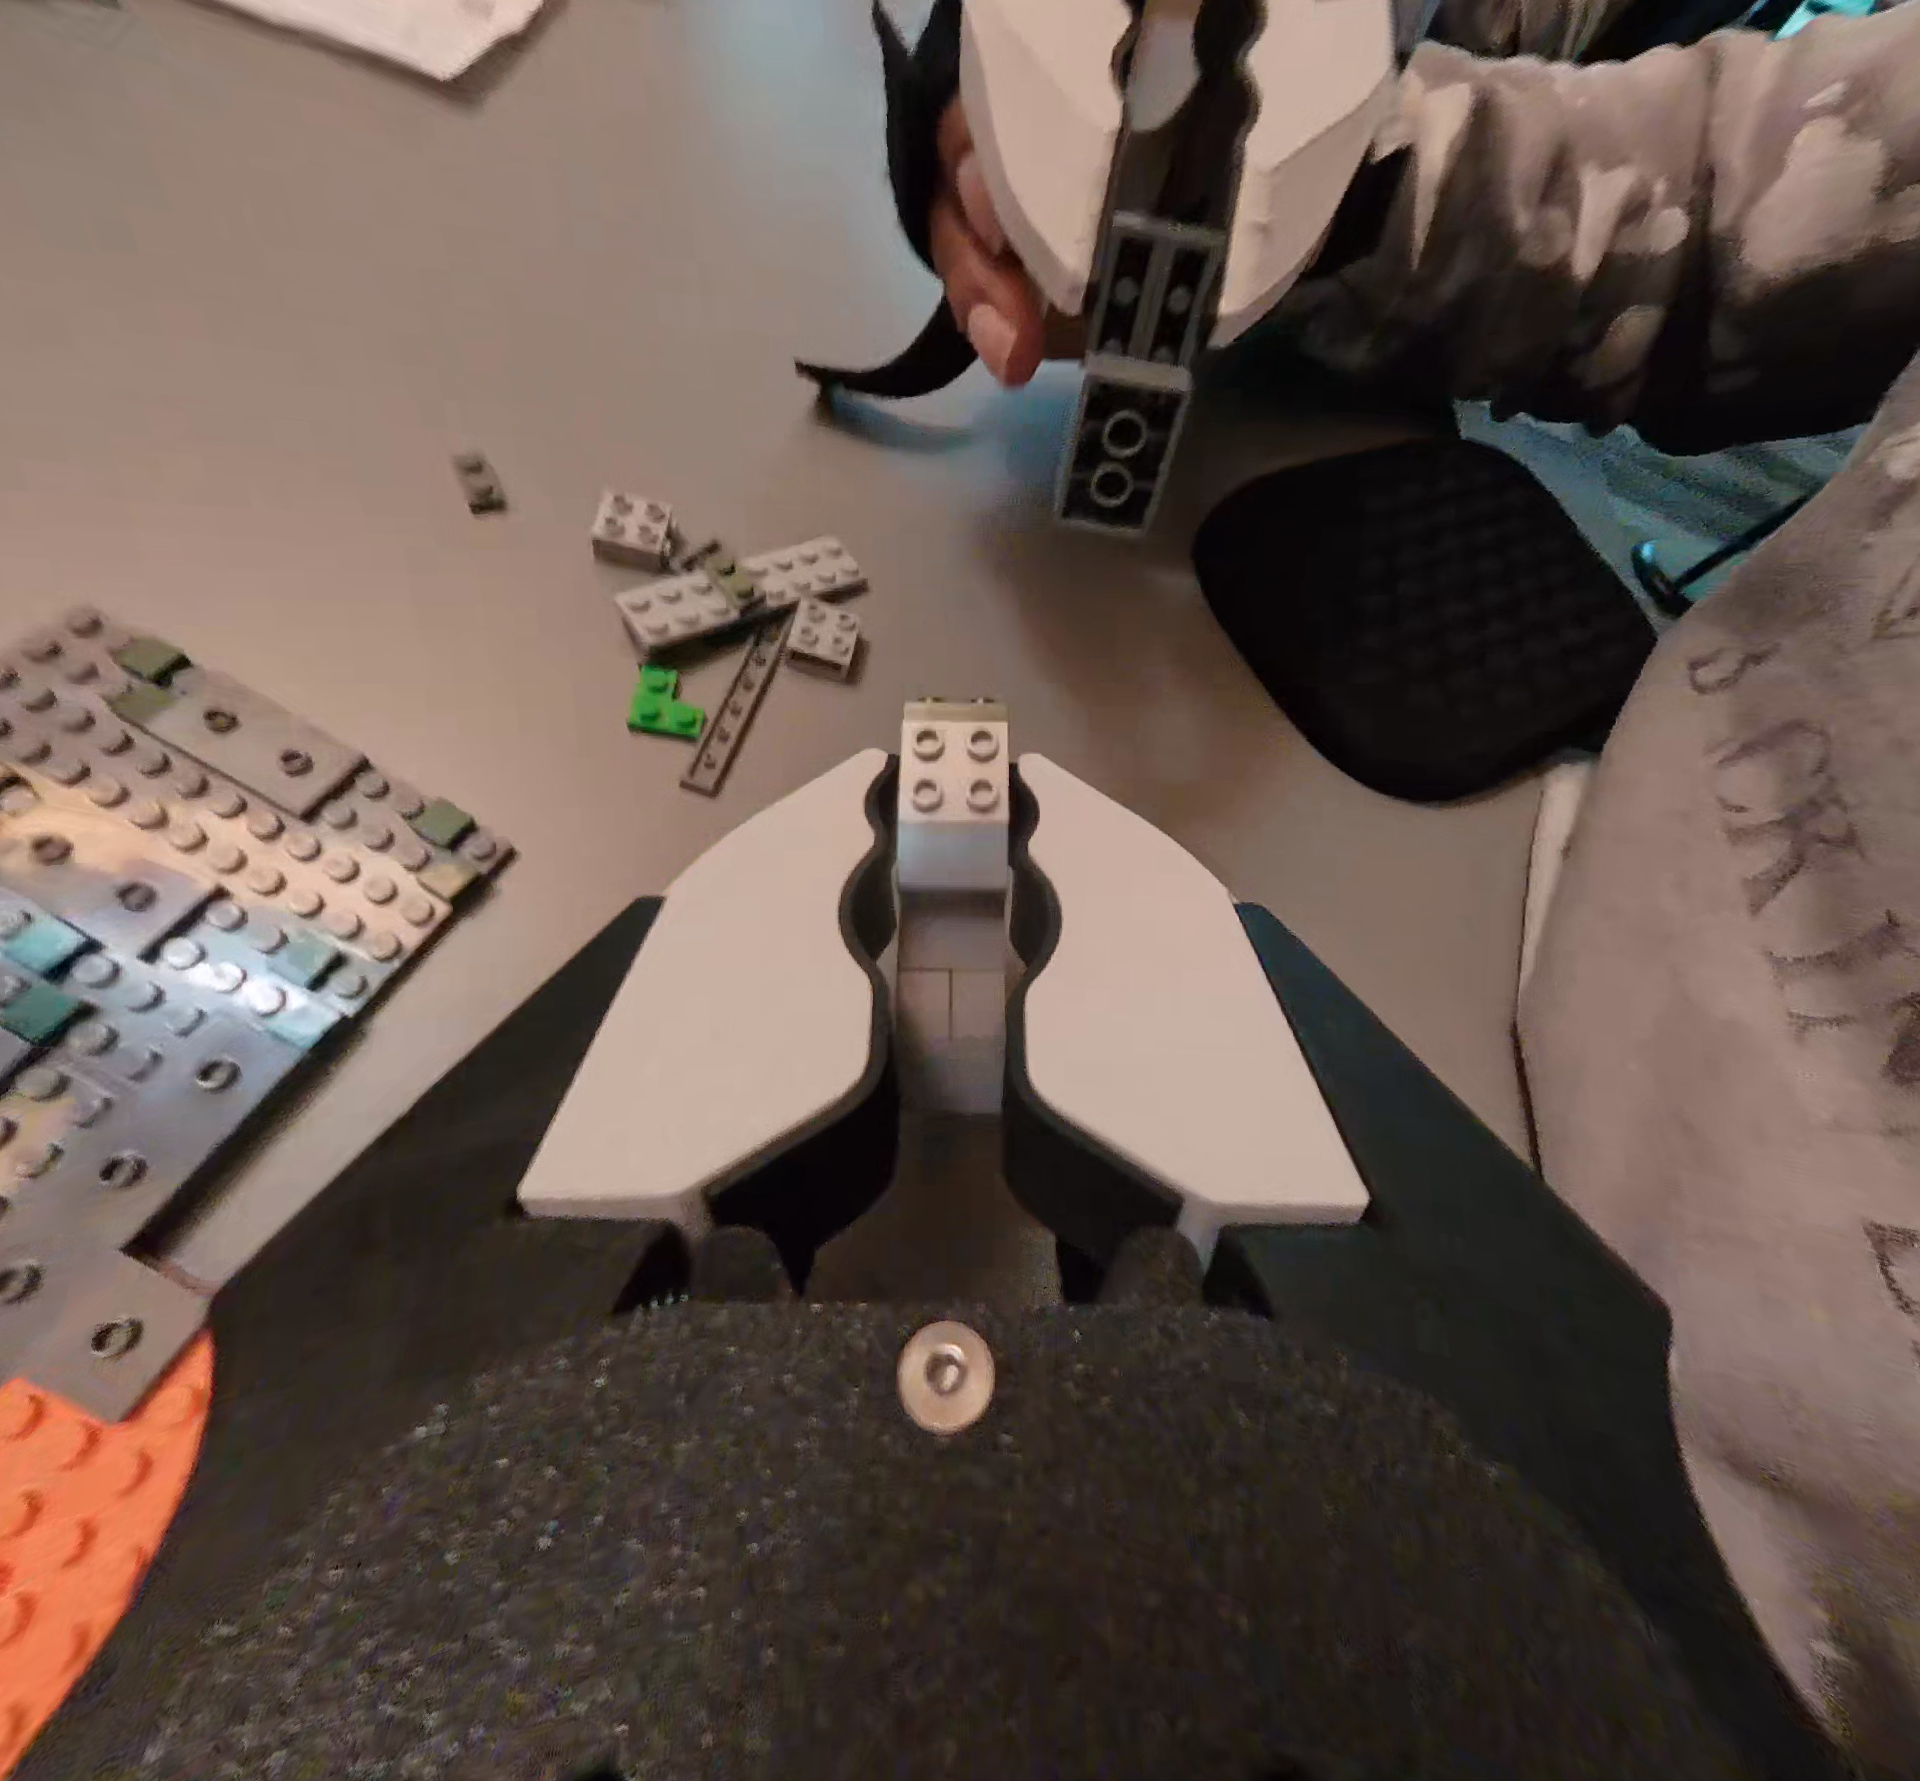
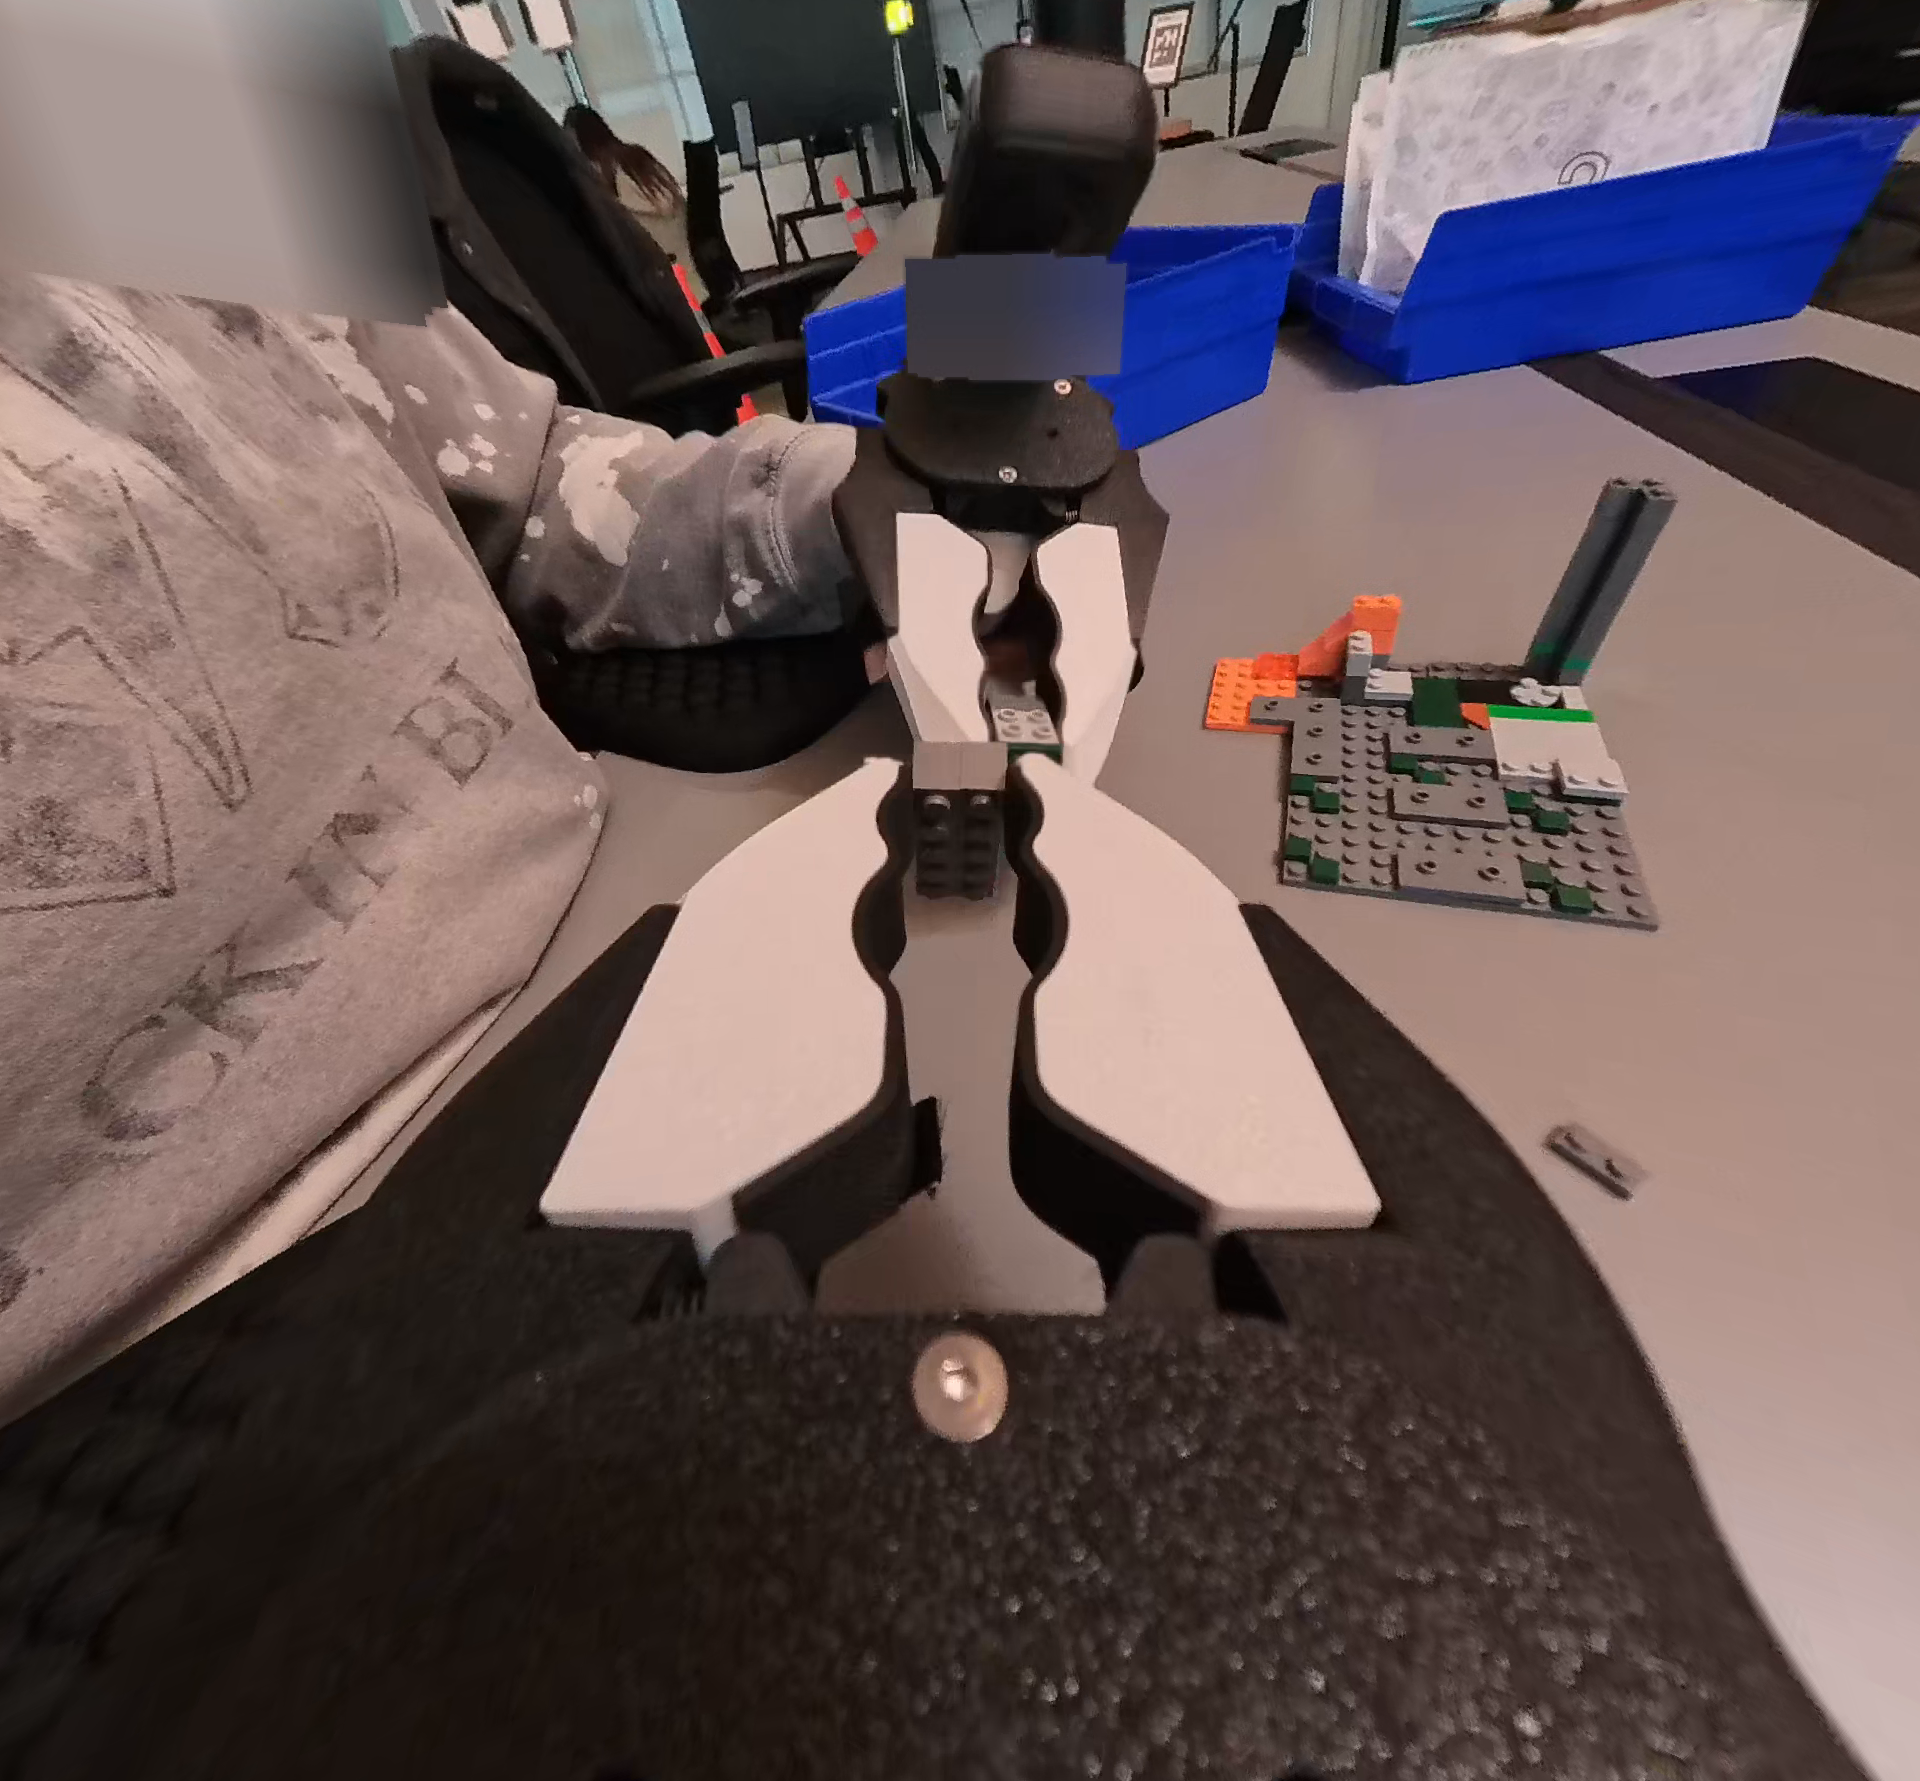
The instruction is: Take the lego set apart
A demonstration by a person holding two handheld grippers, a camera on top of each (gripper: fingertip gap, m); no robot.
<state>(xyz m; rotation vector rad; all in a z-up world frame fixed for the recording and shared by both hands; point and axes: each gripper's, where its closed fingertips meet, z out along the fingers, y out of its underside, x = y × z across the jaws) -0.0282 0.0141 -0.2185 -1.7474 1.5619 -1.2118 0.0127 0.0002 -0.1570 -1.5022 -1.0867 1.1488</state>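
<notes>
My left gripper (image 1: pixel 951 770) is shut on a light grey brick stack (image 1: pixel 952 848) with four studs on its near face. My right gripper (image 2: pixel 958 775) is shut on a long dark grey brick piece (image 2: pixel 956 848) with light grey bricks at its far end. The two grippers point at each other above the table. In the left wrist view the right gripper (image 1: pixel 1153 308) holds its dark piece (image 1: pixel 1127 422) a short gap beyond my left's stack. In the right wrist view the left gripper (image 2: pixel 1013 723) shows just past my fingertips. The studded grey base of the set (image 2: pixel 1455 827) lies to the right with a tall dark pillar (image 2: pixel 1600 578).
Several loose grey bricks (image 1: pixel 727 588) and a green corner plate (image 1: pixel 665 705) lie on the grey table. A small grey plate (image 2: pixel 1595 1160) lies at the right. Orange pieces (image 2: pixel 1309 651) sit at the base's far corner. Blue bins (image 2: pixel 1600 277) stand at the back. A person's sleeve (image 1: pixel 1610 225) and a black chair seat (image 1: pixel 1423 619) are close. The left gripper's tips are roughly 8 centimetres from the right gripper's.
</notes>
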